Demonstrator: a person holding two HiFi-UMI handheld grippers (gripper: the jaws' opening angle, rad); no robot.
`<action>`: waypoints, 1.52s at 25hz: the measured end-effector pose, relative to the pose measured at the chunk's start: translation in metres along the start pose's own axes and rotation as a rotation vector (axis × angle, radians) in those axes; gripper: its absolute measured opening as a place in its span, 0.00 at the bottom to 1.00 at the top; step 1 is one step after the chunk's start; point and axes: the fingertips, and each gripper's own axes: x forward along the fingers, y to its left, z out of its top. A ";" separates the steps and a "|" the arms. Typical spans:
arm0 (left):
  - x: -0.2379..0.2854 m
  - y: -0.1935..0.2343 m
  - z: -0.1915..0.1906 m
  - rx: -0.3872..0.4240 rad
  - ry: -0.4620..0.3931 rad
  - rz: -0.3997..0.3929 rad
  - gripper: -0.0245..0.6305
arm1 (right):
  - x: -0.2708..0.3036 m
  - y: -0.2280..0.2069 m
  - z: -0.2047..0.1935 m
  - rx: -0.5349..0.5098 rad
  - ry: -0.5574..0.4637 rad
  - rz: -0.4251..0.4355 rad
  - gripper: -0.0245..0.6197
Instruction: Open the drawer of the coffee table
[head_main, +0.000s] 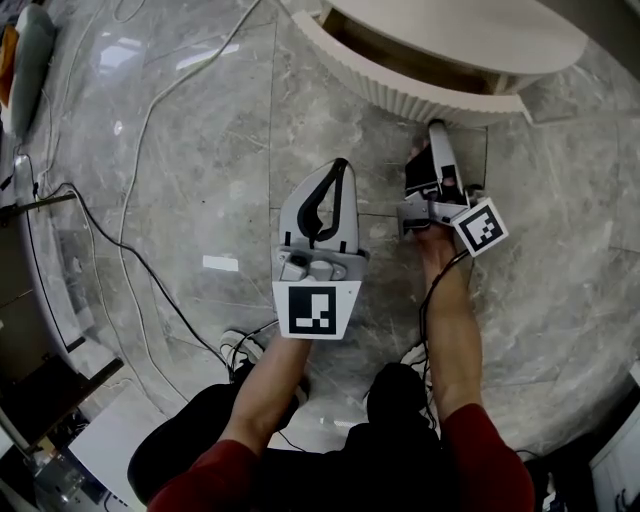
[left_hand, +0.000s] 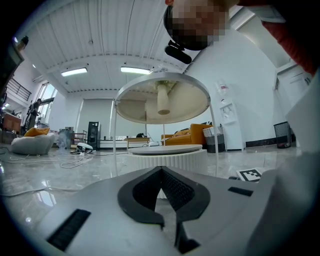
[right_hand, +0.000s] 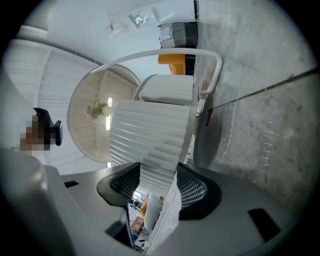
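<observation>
Down near the polished, grey-veined stone floor (head_main: 200, 130), the right hand-held gripper (head_main: 437, 128) points at the round cream coffee table (head_main: 450, 30). Its tip is right at the curved white fluted drawer front (head_main: 400, 92). From the head view, that ribbed front bows out from under the smooth matte surface above it, and a dark brown band shows behind its flat rim. In the right gripper view, the jaws stand wide apart. Their black, cross-hatched rubber pads flank the vertical ribs, which fill the gap between them; no squeeze on the ribs shows.

The left hand-held gripper (head_main: 343, 165) is a smooth pale grey moulded shell with a black-and-white square marker cube. It hovers level over the floor, well back from the table. Its black-rimmed jaws are closed, the tips meeting to form a teardrop loop with nothing inside.

In the left gripper view, the table is a low fluted drum under a round disc on thin white legs.
</observation>
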 end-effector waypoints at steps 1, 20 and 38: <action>-0.002 0.002 0.000 0.003 0.000 0.005 0.06 | -0.005 0.003 -0.006 -0.009 0.016 -0.003 0.42; -0.049 0.029 -0.020 -0.025 0.048 0.068 0.06 | -0.074 0.053 -0.085 -0.093 0.200 -0.019 0.41; -0.071 0.030 -0.017 -0.016 0.022 0.073 0.06 | -0.111 0.046 -0.109 -0.101 0.281 -0.131 0.42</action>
